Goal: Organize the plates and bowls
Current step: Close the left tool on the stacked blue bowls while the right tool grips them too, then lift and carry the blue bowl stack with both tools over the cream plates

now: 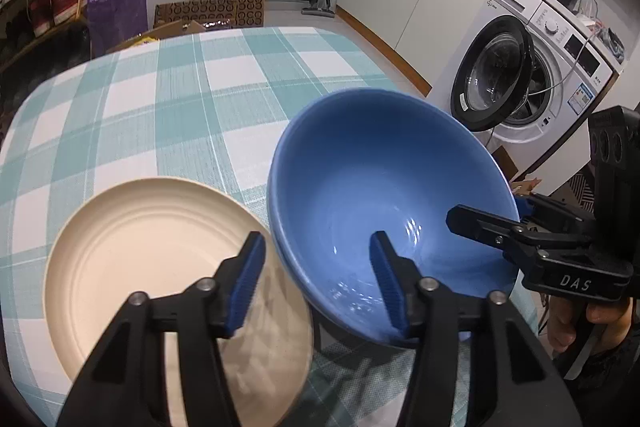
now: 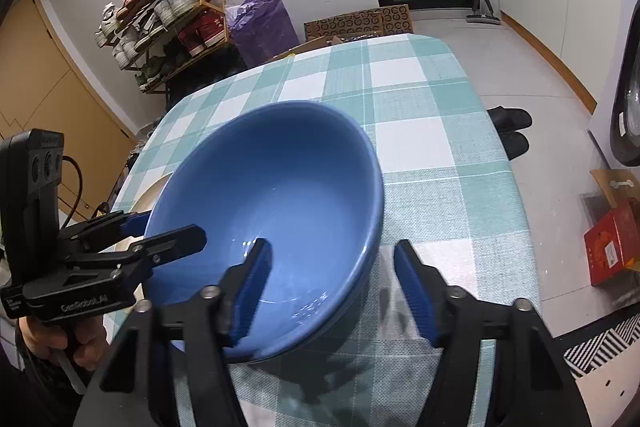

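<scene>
Blue bowl [image 1: 384, 195] sits on the checked table [image 1: 192, 99], touching or overlapping the cream plate [image 1: 152, 267]; glazed, rigid, likely heavy, slick and breakable, so grip at the rim. Left hand-held gripper [image 1: 316, 283] and right hand-held gripper [image 2: 332, 291] each straddle the rim, jaws part-closed, pads apparently not yet pressing. Bowl's foot and the plate's near edge are hidden.
</scene>
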`<state>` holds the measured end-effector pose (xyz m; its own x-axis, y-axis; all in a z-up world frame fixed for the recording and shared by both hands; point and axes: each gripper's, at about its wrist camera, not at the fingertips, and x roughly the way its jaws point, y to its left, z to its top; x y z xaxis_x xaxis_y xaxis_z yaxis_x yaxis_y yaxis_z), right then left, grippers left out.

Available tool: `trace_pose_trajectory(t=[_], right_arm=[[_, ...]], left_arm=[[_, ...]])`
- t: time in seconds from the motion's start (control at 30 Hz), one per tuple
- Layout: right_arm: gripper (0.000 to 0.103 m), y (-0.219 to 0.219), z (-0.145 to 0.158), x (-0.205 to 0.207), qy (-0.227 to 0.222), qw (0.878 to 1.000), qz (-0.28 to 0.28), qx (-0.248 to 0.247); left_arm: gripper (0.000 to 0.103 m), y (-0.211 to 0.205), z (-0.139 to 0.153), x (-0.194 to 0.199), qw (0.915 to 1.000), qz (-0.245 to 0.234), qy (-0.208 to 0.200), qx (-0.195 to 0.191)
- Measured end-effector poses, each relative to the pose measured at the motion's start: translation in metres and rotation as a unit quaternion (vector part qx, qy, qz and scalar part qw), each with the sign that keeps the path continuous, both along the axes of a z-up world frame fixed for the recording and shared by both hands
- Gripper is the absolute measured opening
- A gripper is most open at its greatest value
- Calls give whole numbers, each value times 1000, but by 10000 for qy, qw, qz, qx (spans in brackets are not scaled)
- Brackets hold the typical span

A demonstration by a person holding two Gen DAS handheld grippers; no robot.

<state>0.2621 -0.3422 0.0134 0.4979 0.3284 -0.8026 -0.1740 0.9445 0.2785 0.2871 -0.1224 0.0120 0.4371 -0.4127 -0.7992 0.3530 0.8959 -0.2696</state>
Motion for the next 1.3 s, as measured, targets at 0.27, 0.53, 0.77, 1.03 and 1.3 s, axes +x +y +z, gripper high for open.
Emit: trace_pose_trajectory(t=[0.27,0.53,0.77,1.03,1.3], right_arm=[[48,2,5,-3,-82,10000,-39,-13],[44,-2,6,-4,-100,9999,-92,-15],[43,-3,7,-4,-100,9999,-94,-49],[41,-3,8,-6,-119,9997,-96,-167],[41,-3,14,-11,-191,9995,-111,-209]], left_arm=[[39,-2,-1,-1,10000,-34,57,-2],[34,0,0,-1,10000,22,45,48],[33,1,4,-3,10000,33,13,59],[32,-3,5,-6,9998,30,-53,169],[32,-5,10,-9,9996,24,-151,217]])
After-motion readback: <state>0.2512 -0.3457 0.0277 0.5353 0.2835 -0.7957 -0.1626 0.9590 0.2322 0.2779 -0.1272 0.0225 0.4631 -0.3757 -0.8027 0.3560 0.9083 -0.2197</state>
